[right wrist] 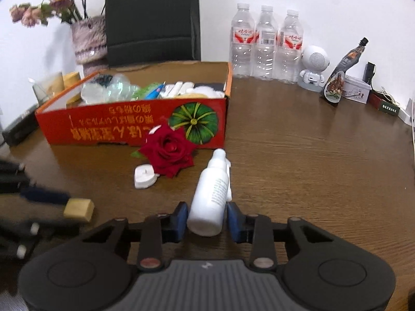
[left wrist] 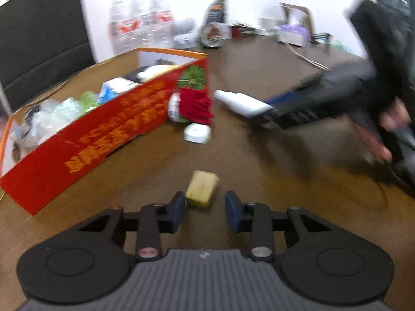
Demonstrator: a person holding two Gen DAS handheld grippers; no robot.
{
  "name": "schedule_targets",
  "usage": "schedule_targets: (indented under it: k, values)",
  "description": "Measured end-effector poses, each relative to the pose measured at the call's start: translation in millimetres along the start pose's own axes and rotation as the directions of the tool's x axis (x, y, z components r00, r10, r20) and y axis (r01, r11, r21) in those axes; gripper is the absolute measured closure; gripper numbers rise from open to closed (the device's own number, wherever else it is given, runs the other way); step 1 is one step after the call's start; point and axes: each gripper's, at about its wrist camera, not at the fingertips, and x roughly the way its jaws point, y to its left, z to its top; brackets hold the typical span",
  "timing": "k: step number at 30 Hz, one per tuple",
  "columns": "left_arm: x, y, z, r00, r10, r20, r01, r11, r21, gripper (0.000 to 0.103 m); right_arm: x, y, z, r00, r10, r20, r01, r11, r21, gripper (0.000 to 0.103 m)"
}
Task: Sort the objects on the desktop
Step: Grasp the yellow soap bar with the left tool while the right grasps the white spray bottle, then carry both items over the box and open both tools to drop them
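Observation:
A red cardboard box [right wrist: 103, 127] filled with sorted items sits on the brown table; it also shows in the left wrist view [left wrist: 103, 127]. A white spray bottle [right wrist: 211, 197] lies between the pads of my right gripper [right wrist: 206, 220], whose jaws press its base. In the left wrist view the bottle [left wrist: 241, 102] sticks out of the blurred right gripper [left wrist: 269, 114]. My left gripper [left wrist: 205, 208] is open, its fingers either side of a yellow block [left wrist: 202, 188], also in the right wrist view [right wrist: 79, 210]. A red rose [right wrist: 170, 153] and a white case [right wrist: 144, 176] lie in front of the box.
Three water bottles [right wrist: 265, 44], a white robot figure [right wrist: 312, 68], a dark sauce pouch [right wrist: 339, 77] and a tin [right wrist: 355, 92] line the back wall. A vase of dried flowers [right wrist: 89, 39] and a black bag [right wrist: 153, 18] stand behind the box.

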Motion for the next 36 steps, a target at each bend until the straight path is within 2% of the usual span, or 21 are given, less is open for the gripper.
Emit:
schedule_targets:
  k: [2, 3, 5, 7, 8, 10, 11, 13, 14, 16, 18, 21, 23, 26, 30, 33, 36]
  values:
    - [0, 1, 3, 1.0, 0.026, 0.003, -0.026, 1.0, -0.001, 0.066, 3, -2, 3, 1.0, -0.01, 0.014, 0.009, 1.0, 0.015, 0.061]
    - [1, 2, 5, 0.999, 0.041, 0.01, -0.041, 0.999, -0.001, 0.058, 4, -2, 4, 1.0, -0.018, 0.019, 0.017, 1.0, 0.019, 0.06]
    - [4, 10, 11, 0.999, 0.045, 0.02, -0.045, 0.998, -0.038, 0.05, 6, -1, 5, 1.0, -0.017, 0.018, 0.017, 1.0, 0.018, 0.06]
    - [12, 13, 15, 0.999, 0.035, -0.006, -0.035, 0.996, -0.077, 0.052, 9, 1, 6, 1.0, -0.012, 0.009, 0.012, 1.0, 0.015, 0.061]
    - [16, 12, 16, 0.999, 0.042, -0.022, -0.043, 0.995, -0.089, 0.057, 11, 2, 6, 1.0, -0.018, 0.003, 0.018, 1.0, 0.011, 0.062]
    - [17, 9, 15, 0.999, 0.038, -0.014, -0.04, 0.994, -0.101, 0.07, 13, 4, 6, 0.999, -0.04, 0.0, 0.04, 0.999, 0.004, 0.062]
    - [16, 8, 15, 0.999, 0.031, -0.012, -0.032, 0.993, -0.111, 0.081, 14, 4, 6, 0.999, -0.052, 0.003, 0.052, 0.999, 0.007, 0.06]
    - [14, 5, 14, 0.999, 0.052, -0.009, -0.052, 0.992, -0.114, 0.081, 17, 3, 7, 0.997, -0.073, 0.01, 0.073, 0.997, 0.023, 0.059]
    - [13, 4, 13, 0.998, 0.07, -0.006, -0.07, 0.991, -0.11, 0.082, 18, 3, 7, 0.997, -0.076, 0.014, 0.076, 0.997, 0.025, 0.061]
    - [8, 5, 12, 0.995, 0.095, 0.012, -0.092, 0.987, -0.129, 0.082, 17, 3, 8, 0.997, -0.069, 0.014, 0.069, 0.997, 0.018, 0.074]
    - [-5, 11, 15, 0.992, 0.121, 0.045, -0.112, 0.978, -0.178, 0.082, 14, 4, 7, 0.997, -0.082, 0.006, 0.082, 0.996, 0.016, 0.075]
    - [-34, 35, 25, 0.976, 0.188, 0.106, -0.151, 0.945, -0.289, 0.082, -3, 4, 7, 0.995, -0.087, 0.041, 0.086, 0.996, 0.027, 0.077]
    - [-54, 60, 34, 0.958, 0.256, 0.128, -0.193, 0.909, -0.37, 0.082, -19, 1, 11, 0.994, -0.075, 0.075, 0.073, 0.997, 0.031, 0.077]
    - [-66, 98, 50, 0.933, 0.334, 0.135, -0.25, 0.87, -0.425, 0.082, -40, -2, 28, 0.991, -0.05, 0.126, 0.044, 0.998, 0.051, 0.077]
    - [-41, 150, 67, 0.92, 0.377, 0.109, -0.285, 0.832, -0.476, 0.082, -52, 6, 76, 0.977, 0.03, 0.212, -0.045, 0.997, 0.063, 0.077]
    - [-11, 176, 70, 0.899, 0.436, 0.024, -0.357, 0.765, -0.536, 0.082, -35, 22, 111, 0.968, 0.064, 0.243, -0.078, 0.996, 0.051, 0.077]
    - [9, 186, 75, 0.897, 0.439, -0.048, -0.398, 0.757, -0.519, 0.081, -2, 38, 138, 0.975, 0.09, 0.202, -0.102, 0.993, 0.051, 0.077]
